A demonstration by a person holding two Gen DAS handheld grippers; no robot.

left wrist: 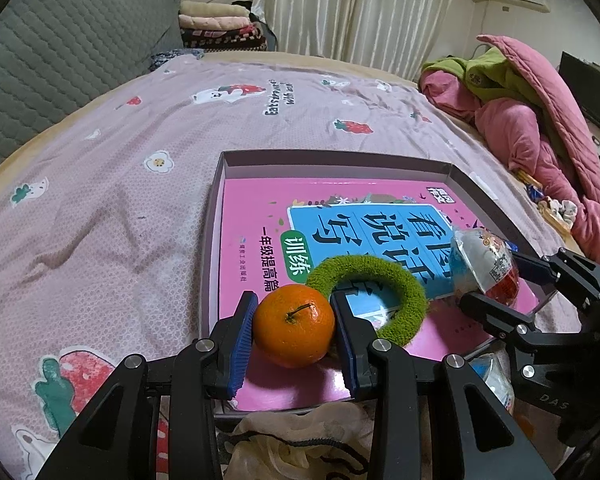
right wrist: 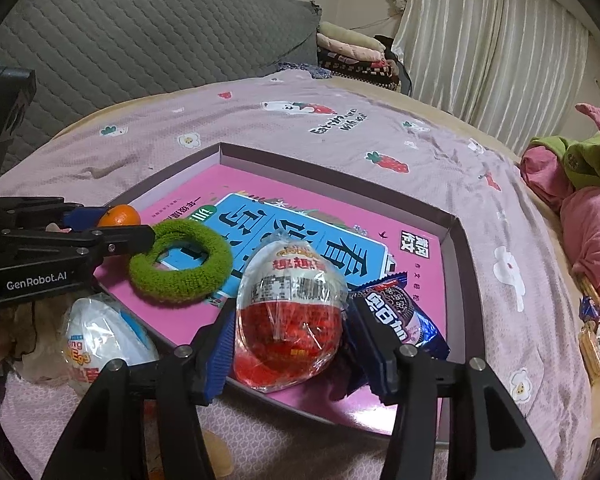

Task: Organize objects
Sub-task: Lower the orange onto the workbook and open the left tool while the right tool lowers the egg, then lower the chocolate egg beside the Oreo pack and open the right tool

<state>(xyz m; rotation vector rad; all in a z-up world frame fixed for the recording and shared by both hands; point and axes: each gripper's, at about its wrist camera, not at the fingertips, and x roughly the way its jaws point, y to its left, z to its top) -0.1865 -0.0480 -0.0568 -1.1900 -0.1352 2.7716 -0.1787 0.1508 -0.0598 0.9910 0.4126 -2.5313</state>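
Note:
A shallow grey tray [left wrist: 217,216] [right wrist: 456,240] lies on the bed with a pink book [left wrist: 256,208] [right wrist: 188,204] in it. My left gripper [left wrist: 294,298] [right wrist: 126,224] is shut on an orange [left wrist: 294,330] [right wrist: 120,216] that sits low over the book's near left corner. A fuzzy green ring [left wrist: 408,284] [right wrist: 216,252] lies on the book beside the orange. A red-and-white wrapped toy egg [right wrist: 290,316] [left wrist: 486,262] rests on the book between the fingers of my right gripper [right wrist: 292,308] [left wrist: 492,280]. Its jaws stand open, with a slim gap at the right pad.
A blue cookie packet [right wrist: 404,312] lies in the tray just right of the egg. A second wrapped egg, white and blue [right wrist: 100,340], sits outside the tray's near edge, next to cream fabric [left wrist: 300,432]. Pink and green bedding [left wrist: 520,120] is piled at the right. A grey headboard [right wrist: 140,32] stands behind.

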